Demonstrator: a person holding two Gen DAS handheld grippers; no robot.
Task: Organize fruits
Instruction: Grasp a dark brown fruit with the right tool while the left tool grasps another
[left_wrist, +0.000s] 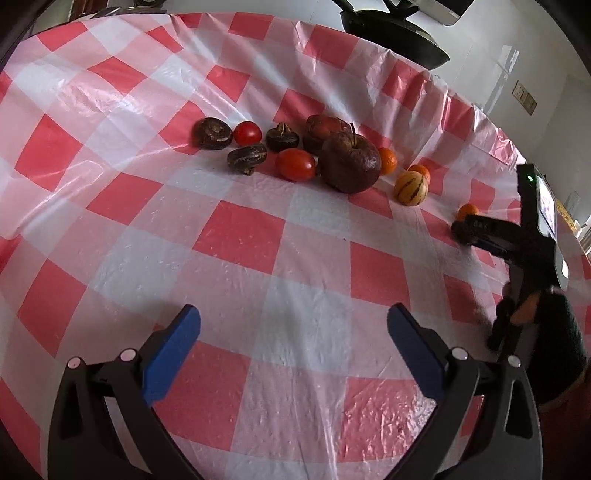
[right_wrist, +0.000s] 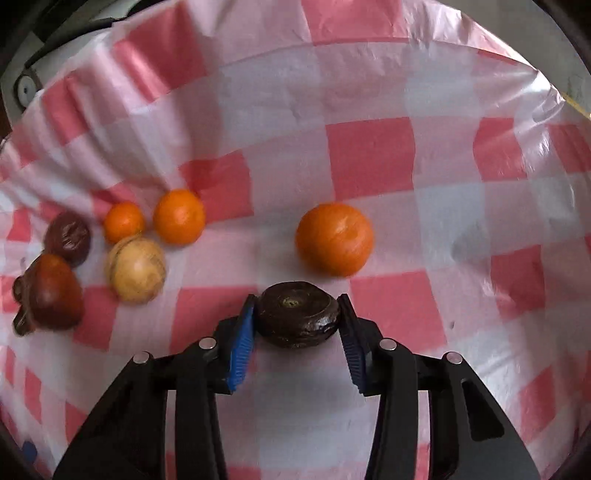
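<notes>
The right gripper (right_wrist: 297, 314) squeezes a dark brown round fruit (right_wrist: 298, 314) beside a big orange (right_wrist: 334, 239); the left gripper (left_wrist: 293, 325) hangs wide open above the checkered cloth (left_wrist: 258, 240)

- In your left wrist view, the big dark apple (left_wrist: 350, 163) hides most of the small orange (left_wrist: 388, 161) just behind it, and part of the reddish fruit (left_wrist: 323, 130) behind it too.
- To the apple's right, your right gripper (left_wrist: 461, 230) covers the lower part of another orange (left_wrist: 467, 211); you cannot tell there what its fingers hold.
- Beyond the apple, the dark pan (left_wrist: 395, 31) is cut off by the top edge.
- In your right wrist view, the fruits left of the large orange (right_wrist: 334, 239) are motion-blurred; the brown ones (right_wrist: 53, 291) at the far left cannot be identified.
</notes>
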